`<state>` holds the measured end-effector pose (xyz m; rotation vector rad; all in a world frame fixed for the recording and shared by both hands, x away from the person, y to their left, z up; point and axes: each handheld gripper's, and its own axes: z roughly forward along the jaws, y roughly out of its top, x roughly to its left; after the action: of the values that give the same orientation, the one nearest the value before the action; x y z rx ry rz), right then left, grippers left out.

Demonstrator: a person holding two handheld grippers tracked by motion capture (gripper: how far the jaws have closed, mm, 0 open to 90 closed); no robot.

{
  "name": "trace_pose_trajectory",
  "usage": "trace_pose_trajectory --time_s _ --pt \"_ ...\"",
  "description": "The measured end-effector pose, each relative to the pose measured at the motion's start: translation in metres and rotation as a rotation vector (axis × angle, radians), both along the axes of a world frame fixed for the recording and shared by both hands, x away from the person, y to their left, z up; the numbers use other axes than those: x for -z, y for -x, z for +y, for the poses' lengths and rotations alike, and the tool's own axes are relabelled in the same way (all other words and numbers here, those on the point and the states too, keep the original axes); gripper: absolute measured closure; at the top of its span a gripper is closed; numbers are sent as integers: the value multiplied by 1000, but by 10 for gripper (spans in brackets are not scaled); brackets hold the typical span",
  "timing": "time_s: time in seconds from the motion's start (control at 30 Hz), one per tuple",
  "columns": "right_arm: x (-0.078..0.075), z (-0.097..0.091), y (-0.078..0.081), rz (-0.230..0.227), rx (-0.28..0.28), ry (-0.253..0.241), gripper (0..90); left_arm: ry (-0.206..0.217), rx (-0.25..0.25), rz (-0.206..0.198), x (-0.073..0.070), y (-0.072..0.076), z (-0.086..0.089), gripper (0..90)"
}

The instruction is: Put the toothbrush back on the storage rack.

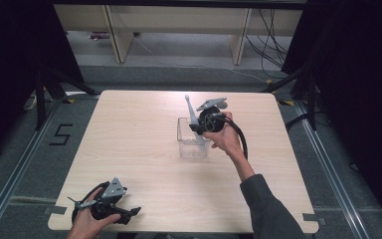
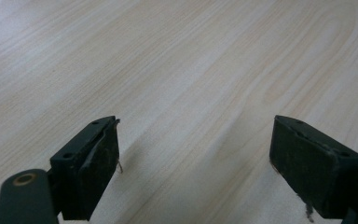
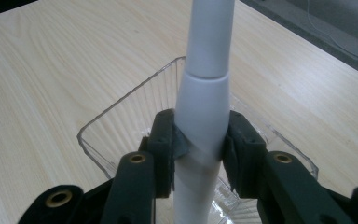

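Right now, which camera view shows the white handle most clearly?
The right gripper view: the white handle stands close up between the jaws, above the clear container. In the high view it is small, a thin grey stick. The left gripper view looks at the table.

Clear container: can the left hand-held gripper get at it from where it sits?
Probably yes. The left hand-held gripper is open at the near table edge, with bare tabletop between it and the clear container. The right hand-held gripper, holding a white toothbrush, crowds the far-right side.
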<state>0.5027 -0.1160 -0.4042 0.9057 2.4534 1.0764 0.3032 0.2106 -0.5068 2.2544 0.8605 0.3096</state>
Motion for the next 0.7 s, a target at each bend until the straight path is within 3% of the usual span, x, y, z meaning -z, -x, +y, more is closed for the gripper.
trace_pose_trajectory --time_s 0.03,0.13,0.17,0.3,0.4,0.53,0.6,0.67,0.7 --pt "-1 0 0 21 -10 7 671 -1 1 -1 0 0 0 154" --pt "4 2 -2 19 -3 13 671 1 -1 0 0 0 0 154" --pt "4 2 -2 43 0 24 671 2 -2 0 0 0 0 154" --pt "6 3 -4 30 -7 50 671 2 -1 0 0 0 0 154" --pt "8 6 -3 53 26 54 671 1 0 1 0 0 0 154" --pt "10 9 -4 88 24 69 671 1 -1 0 0 0 0 154" --pt "13 11 -6 58 8 82 671 1 0 -1 0 0 0 154" --pt "12 12 -5 92 23 80 670 0 1 0 0 0 0 154" --pt "12 13 -6 84 24 86 670 0 1 1 0 0 0 154"
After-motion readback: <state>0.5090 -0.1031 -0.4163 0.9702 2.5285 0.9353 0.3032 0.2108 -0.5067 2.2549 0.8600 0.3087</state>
